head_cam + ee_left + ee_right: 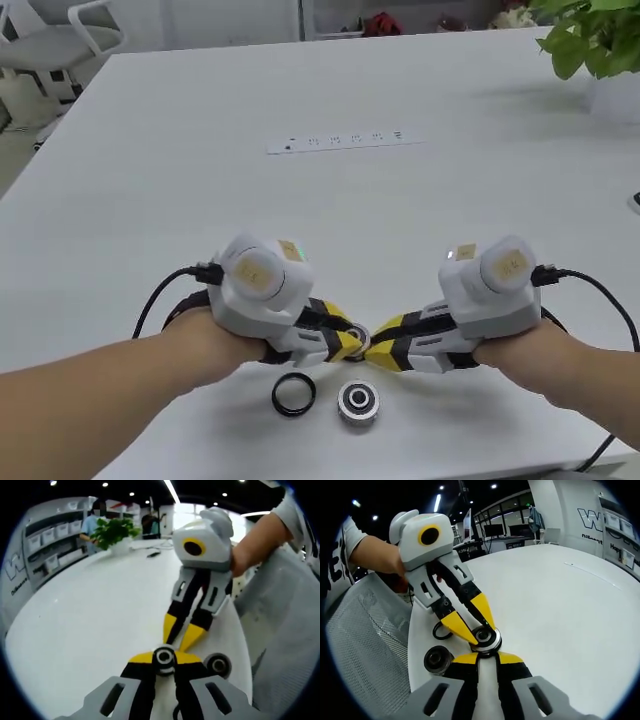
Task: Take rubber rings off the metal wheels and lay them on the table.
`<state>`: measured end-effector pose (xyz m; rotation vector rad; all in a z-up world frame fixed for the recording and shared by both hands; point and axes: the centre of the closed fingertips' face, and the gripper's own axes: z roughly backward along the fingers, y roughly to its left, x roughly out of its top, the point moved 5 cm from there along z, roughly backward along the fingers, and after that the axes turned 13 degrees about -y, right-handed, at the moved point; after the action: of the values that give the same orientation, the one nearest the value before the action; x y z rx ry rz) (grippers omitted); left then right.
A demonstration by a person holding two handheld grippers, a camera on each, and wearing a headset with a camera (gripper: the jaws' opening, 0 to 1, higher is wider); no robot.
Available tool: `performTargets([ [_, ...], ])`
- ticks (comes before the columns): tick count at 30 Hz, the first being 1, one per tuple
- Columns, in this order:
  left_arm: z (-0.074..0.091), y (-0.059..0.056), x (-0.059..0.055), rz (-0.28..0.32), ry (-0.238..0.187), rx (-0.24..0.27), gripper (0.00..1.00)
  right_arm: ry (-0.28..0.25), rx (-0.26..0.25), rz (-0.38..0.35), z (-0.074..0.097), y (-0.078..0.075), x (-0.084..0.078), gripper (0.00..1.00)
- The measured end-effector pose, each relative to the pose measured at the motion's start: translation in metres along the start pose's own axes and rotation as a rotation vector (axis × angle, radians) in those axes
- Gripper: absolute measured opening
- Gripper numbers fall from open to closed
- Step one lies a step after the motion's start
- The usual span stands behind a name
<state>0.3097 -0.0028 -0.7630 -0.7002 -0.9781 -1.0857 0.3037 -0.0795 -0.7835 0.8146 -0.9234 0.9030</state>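
Left gripper view has the left gripper [164, 660] closed on a small metal wheel [164, 656], which is pinched between its yellow tips and lifted off the table. The right gripper [182, 639] comes in from above. Its jaws are drawn narrow and the tips nearly meet against the wheel's rim. I can't tell whether they have any rubber nipped between them.

Just beside the pair, a second wheel [218, 665] sits flat on the white table [300, 220], and its dark outer band looks like a ring not yet removed. In the head view a loose rubber ring [294, 393] lies next to that wheel, near it but not touching.

With one ring down and both tools on the lifted wheel, I'd say the step in hand is peeling a ring off it. Next, the left gripper needs to hold firm while the right catches the rubber's edge and draws it over the rim, then lays it by the loose one. The likely problem is the small wheel twisting or slipping in the grip.
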Motion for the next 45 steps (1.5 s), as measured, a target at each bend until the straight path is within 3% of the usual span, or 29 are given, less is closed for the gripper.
performTargets([
  [2,0.0,0.0,0.0,-0.002,0.002,0.002,0.14,0.0,-0.016,-0.01,0.003,-0.003,-0.001,0.0],
  [12,0.0,-0.001,0.0,-0.008,0.009,0.02,0.13,0.013,-0.03,-0.013,0.003,0.0,0.0,0.0],
  [16,0.0,-0.001,0.0,-0.009,0.013,0.026,0.13,0.013,-0.044,-0.06,0.004,0.0,0.0,0.0],
  [31,0.0,-0.003,0.0,-0.019,0.02,0.045,0.13,-0.051,-0.078,-0.155,0.008,-0.005,0.009,0.0],
  [45,-0.001,-0.004,0.0,-0.028,0.025,0.063,0.13,-0.068,-0.087,-0.171,0.008,-0.004,0.014,0.0],
])
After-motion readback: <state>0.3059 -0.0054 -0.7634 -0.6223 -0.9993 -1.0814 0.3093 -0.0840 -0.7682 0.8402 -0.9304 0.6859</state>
